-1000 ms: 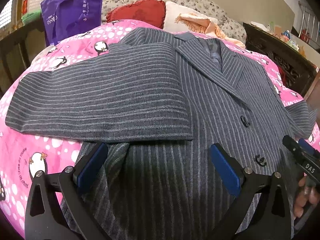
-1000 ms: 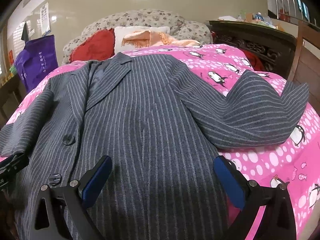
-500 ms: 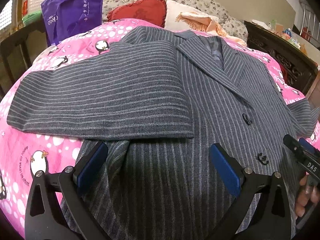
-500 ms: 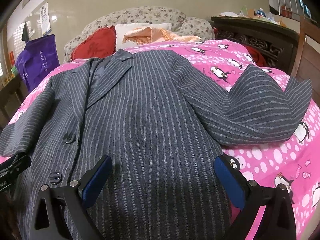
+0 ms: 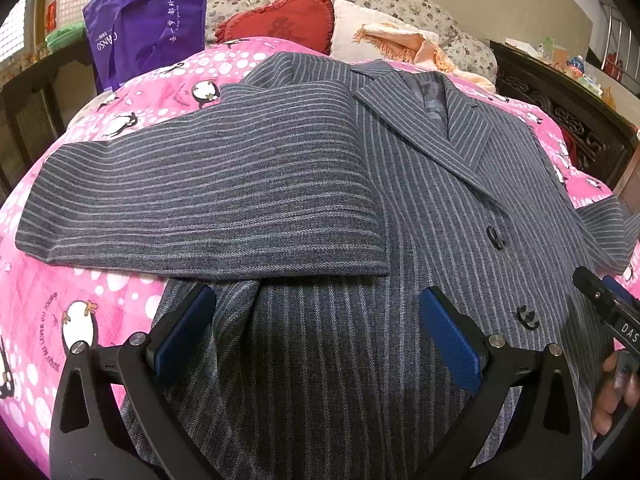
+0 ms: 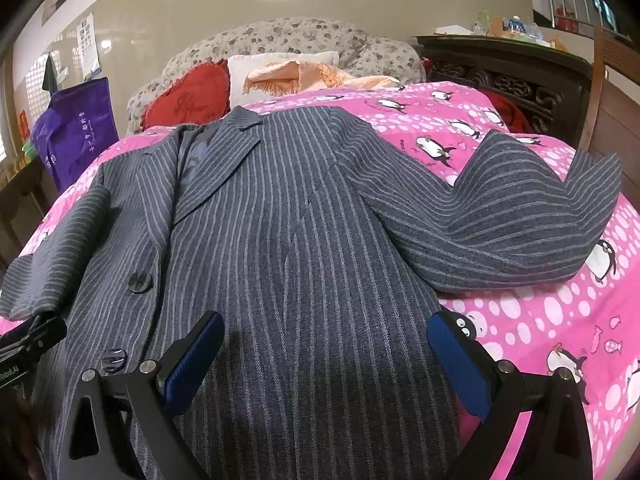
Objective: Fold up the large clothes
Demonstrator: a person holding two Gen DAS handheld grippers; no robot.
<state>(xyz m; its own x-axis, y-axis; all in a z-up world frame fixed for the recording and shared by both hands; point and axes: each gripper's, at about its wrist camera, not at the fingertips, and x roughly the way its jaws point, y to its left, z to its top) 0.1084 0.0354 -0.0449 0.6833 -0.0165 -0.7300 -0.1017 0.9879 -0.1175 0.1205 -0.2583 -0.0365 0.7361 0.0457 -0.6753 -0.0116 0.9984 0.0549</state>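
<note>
A grey pinstriped suit jacket (image 5: 400,200) lies face up on a pink penguin-print bedspread (image 5: 80,300), collar toward the pillows; it also shows in the right wrist view (image 6: 300,240). One sleeve (image 5: 200,200) lies stretched out sideways to the left. The other sleeve (image 6: 500,224) lies bent and rumpled at the right. My left gripper (image 5: 316,328) is open and empty above the jacket's lower left part. My right gripper (image 6: 324,352) is open and empty above the lower right part. Each gripper shows at the edge of the other's view.
A purple bag (image 5: 148,28) stands at the bed's far left. A red cushion (image 5: 280,24), a white pillow (image 5: 360,28), a peach cloth (image 6: 304,76) and a floral quilt (image 6: 300,36) lie at the head. A dark carved wooden cabinet (image 6: 520,76) stands at the right.
Both grippers have drifted slightly, so the jacket sits a little lower in both views. The jacket and its sleeves have not moved. Both grippers stay open.
</note>
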